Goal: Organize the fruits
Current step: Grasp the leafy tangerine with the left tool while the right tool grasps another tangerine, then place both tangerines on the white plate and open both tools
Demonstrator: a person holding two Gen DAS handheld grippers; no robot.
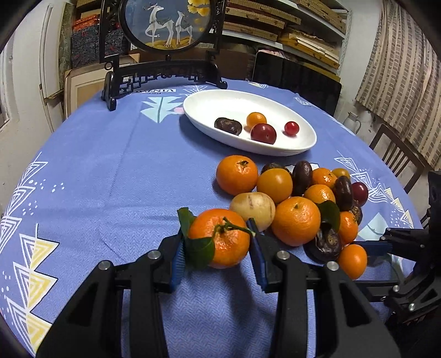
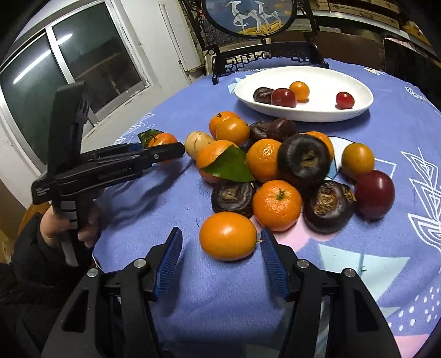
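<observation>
A pile of fruit [image 1: 300, 198] lies on the blue tablecloth: tangerines, kumquats, dark water chestnuts, plums and one pale potato-like fruit [image 1: 253, 206]. A white oval plate [image 1: 209, 104] behind it holds several small fruits. My left gripper [image 1: 217, 242] is shut on a leafy tangerine [image 1: 220, 239] at the pile's near-left edge; it also shows in the right wrist view [image 2: 160, 148]. My right gripper [image 2: 220, 245] is open around an orange kumquat [image 2: 228, 239] at the pile's near edge, and its pads stand apart from the fruit.
A dark carved stand with a round deer picture [image 1: 162, 24] stands at the table's far edge behind the plate [image 2: 303, 113]. A wooden chair [image 1: 397, 157] is at the right. Shelves with boxes fill the back wall. A window [image 2: 55, 82] is at the left.
</observation>
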